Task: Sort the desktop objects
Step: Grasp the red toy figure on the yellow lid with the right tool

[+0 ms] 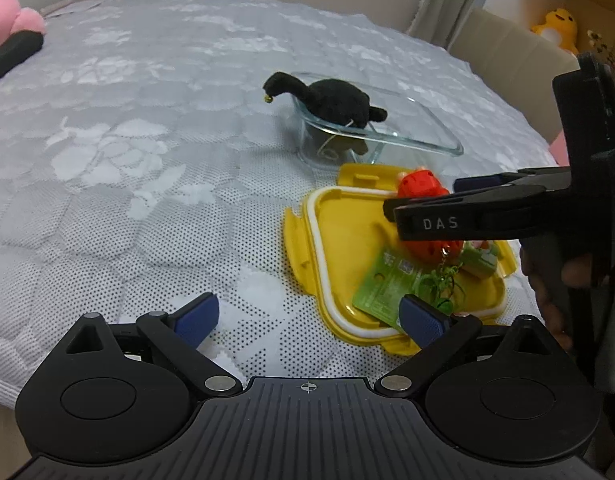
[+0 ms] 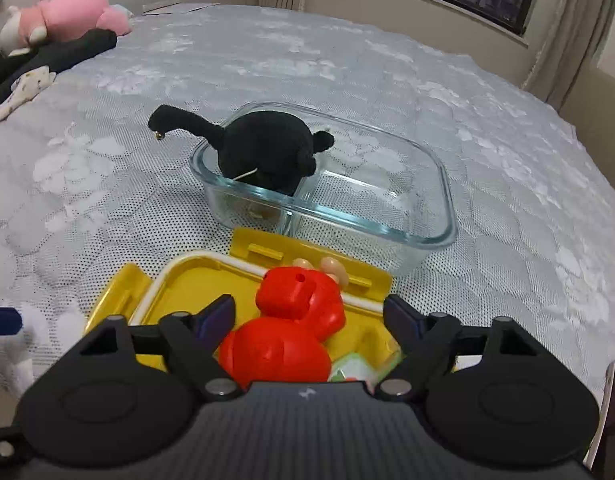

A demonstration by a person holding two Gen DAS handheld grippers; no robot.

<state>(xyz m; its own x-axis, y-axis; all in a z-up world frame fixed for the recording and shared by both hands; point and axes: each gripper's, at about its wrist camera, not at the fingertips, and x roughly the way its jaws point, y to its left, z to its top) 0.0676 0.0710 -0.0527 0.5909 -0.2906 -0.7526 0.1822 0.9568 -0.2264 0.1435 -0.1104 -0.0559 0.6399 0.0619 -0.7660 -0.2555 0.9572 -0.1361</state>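
Observation:
A clear glass two-compartment container (image 1: pixel 427 136) (image 2: pixel 439 216) stands on the grey lace cloth. A black plush toy (image 1: pixel 335 100) (image 2: pixel 263 152) sits in its left compartment, neck hanging over the rim. In front lies a yellow lid (image 1: pixel 347 248) (image 2: pixel 187 284) holding a red plastic toy (image 1: pixel 421 184) (image 2: pixel 295 320), a green packet (image 1: pixel 387 284) and a green charm (image 1: pixel 443 284). My right gripper (image 2: pixel 309 316) is open, its fingers on either side of the red toy; it also shows in the left wrist view (image 1: pixel 427 196). My left gripper (image 1: pixel 311 318) is open and empty at the lid's near edge.
A pink plush (image 1: pixel 11 16) (image 2: pixel 71 10) and a black item (image 2: pixel 55 60) lie at the far left. A yellow plush (image 1: pixel 557 26) sits at the back right. The patterned cloth (image 1: pixel 147 160) stretches wide to the left.

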